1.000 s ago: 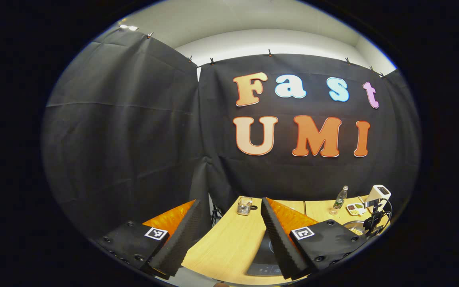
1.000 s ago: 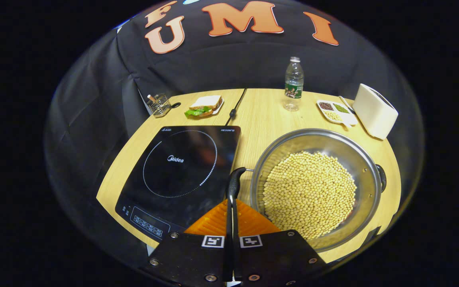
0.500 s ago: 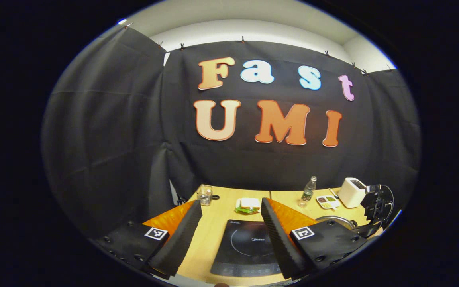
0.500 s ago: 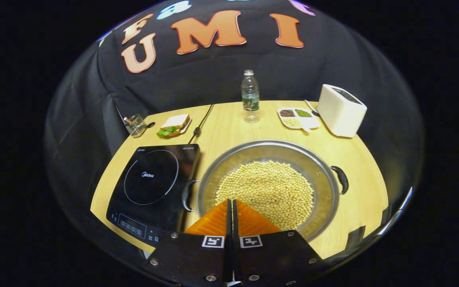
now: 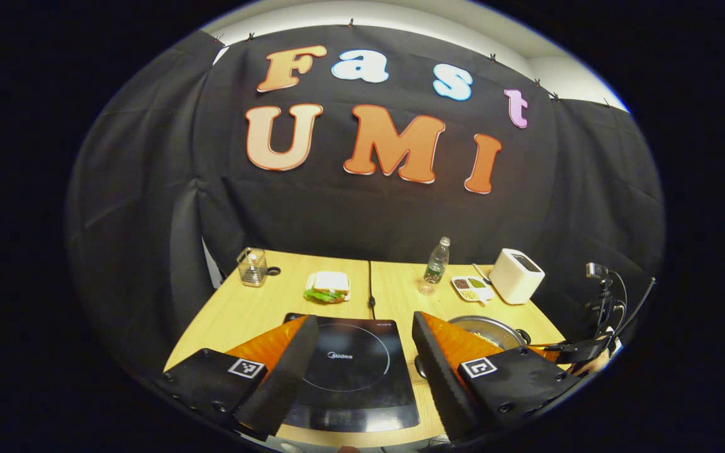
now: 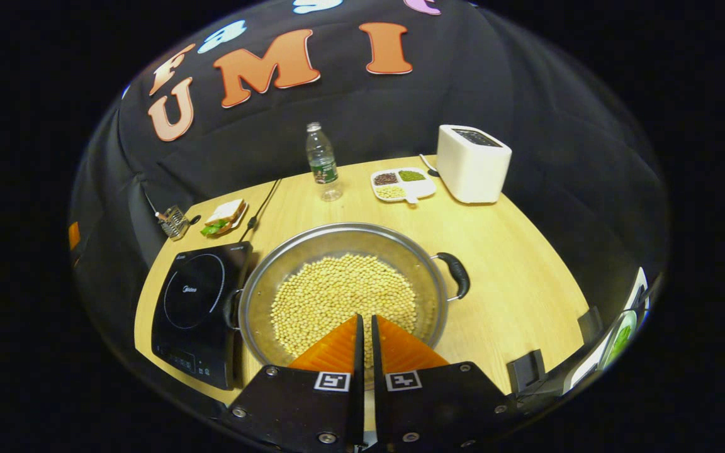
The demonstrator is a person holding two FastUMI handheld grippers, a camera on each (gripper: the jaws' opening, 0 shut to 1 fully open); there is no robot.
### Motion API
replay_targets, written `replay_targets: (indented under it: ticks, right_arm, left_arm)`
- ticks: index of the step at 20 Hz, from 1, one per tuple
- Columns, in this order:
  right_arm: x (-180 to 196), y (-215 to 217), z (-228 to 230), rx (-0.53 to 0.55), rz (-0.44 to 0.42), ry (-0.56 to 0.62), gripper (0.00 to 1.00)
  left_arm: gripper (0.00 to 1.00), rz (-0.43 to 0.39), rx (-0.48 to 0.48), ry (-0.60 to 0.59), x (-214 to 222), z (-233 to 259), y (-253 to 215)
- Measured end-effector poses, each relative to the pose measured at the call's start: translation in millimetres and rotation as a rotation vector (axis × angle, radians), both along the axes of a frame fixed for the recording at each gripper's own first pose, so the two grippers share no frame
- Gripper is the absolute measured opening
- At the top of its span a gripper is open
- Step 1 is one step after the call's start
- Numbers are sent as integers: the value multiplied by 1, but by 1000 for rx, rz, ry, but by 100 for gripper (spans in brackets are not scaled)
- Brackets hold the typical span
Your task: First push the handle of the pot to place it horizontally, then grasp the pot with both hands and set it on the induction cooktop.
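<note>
Jaws: left gripper spread wide, holding nothing, above the cooktop's near edge. Right gripper nearly closed, a thin slit between fingers, gripping nothing, over the pot's near rim. Pot of beans sits on table just right of cooktop, handles left and right.
</note>
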State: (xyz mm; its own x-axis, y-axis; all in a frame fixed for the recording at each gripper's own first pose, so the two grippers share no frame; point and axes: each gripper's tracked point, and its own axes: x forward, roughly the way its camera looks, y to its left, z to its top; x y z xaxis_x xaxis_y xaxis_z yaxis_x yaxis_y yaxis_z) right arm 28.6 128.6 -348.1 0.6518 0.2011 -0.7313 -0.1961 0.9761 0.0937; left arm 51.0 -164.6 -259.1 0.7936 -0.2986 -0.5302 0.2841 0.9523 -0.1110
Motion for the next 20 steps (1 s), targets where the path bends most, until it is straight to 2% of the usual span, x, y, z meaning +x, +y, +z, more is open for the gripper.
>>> replay_targets:
  ticks: [2, 3, 4, 5, 6, 7, 8, 9, 10, 16, 20]
  right_arm:
    - [9, -13, -1, -4, -30, -11, 22]
    - [12, -18, -1, -6, -38, -15, 35]
    - [17, -24, -3, -12, -47, -15, 37]
    - [20, -29, -5, -20, -55, -13, 53]
    - [25, -33, -8, -28, -62, -8, 60]
    - [29, -36, -11, -32, -67, -4, 76]
    - [33, -39, -13, -37, -70, 1, 80]
    - [36, -43, -14, -45, -74, 3, 89]
    - [41, -45, -17, -55, -75, 3, 94]
    - [59, -55, -26, -96, -64, -3, 95]
    - [71, -60, -36, -130, -44, -1, 95]
  left_arm:
    - [98, -12, 0, 48, 1, -21, -13]
    - [98, -20, -2, 74, -1, -32, -23]
    - [98, -34, 0, 101, -2, -42, -32]
    - [98, -51, 10, 129, -4, -55, -40]
    - [98, -69, 26, 160, -6, -67, -48]
    - [98, -88, 35, 188, -9, -80, -58]
    - [98, -107, 36, 216, -11, -90, -67]
    - [98, -124, 33, 246, -13, -102, -76]
    - [98, -136, 29, 277, -15, -114, -85]
    - [99, -182, 32, 471, -29, -178, -124]
    - [98, -204, 57, 554, -31, -205, -139]
